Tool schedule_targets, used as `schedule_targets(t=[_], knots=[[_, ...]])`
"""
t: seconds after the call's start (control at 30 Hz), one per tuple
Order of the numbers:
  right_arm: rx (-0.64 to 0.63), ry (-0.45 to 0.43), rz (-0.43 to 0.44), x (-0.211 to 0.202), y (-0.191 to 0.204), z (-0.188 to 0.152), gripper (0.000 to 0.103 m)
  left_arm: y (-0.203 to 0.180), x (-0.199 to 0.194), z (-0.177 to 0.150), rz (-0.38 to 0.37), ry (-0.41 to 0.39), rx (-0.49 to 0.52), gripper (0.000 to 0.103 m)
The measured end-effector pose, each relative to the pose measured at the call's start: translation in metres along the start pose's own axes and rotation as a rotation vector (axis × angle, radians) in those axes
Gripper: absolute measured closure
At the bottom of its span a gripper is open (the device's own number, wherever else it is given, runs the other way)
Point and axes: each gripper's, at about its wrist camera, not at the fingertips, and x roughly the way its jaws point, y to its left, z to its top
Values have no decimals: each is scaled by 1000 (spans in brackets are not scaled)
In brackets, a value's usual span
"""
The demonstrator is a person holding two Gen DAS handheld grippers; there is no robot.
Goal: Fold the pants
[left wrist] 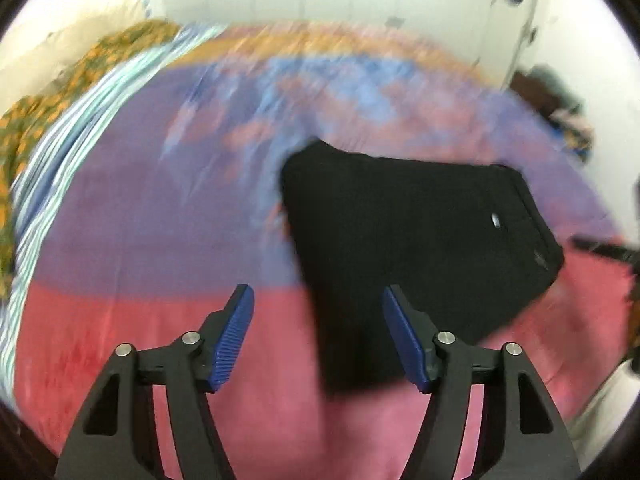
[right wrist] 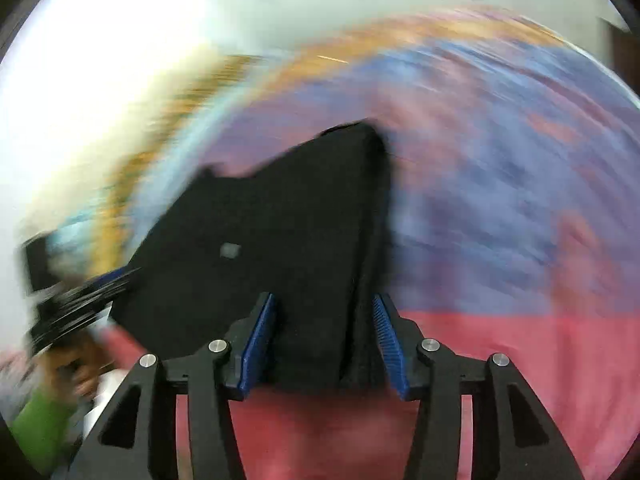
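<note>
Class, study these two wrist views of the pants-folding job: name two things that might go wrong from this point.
1. The left gripper stands open with nothing between its pads, off the near left edge of the black pants; closing here might catch the pink bedsheet instead.
2. The right gripper straddles the cloth without clearly pinching it, and both views are motion-blurred, so the fold may shift.
</note>
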Motion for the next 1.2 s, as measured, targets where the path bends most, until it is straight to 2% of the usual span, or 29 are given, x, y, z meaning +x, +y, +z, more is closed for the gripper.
schedule_targets(t=[0.03,0.07,0.13,0.2,0.27,0.3,0.4,0.47,0.57,0.7,0.8,1.03,1.13,1.2], knots=[[47,-5,-30,-4,-15,-8,54,3,2,-11,4,11,-8,35],[77,-28,-22,-12,-26,-18,54,8,-1,-28,0,11,-20,35],[72,-68,-47,-35,-32,-41,50,8,-9,-50,9,1,-28,33],[29,-87,-97,-51,-25,-61,34,3,-19,-66,23,0,-36,22],[13,-106,-132,-63,-14,-79,7,-7,-27,-78,20,-2,-46,15],[9,-107,-139,-65,-7,-88,4,-15,-30,-84,17,-1,-51,13],[-34,-78,-175,-63,19,-109,2,-32,-41,-91,14,-4,-61,11],[-94,-91,-212,-63,46,-125,2,-41,-51,-93,28,-25,-69,9],[-137,-133,-194,-71,75,-138,0,-53,-70,-94,75,-71,-48,6],[-177,-165,-190,-81,97,-143,0,-58,-86,-89,107,-87,-32,5],[-209,-167,-210,-88,108,-145,0,-60,-94,-85,141,-95,-29,5],[-194,-191,-240,-101,112,-144,0,-66,-107,-83,164,-135,-12,4],[-196,-204,-247,-107,114,-144,0,-68,-114,-85,205,-166,4,4],[-206,-210,-252,-112,117,-147,0,-70,-116,-86,200,-142,18,4]])
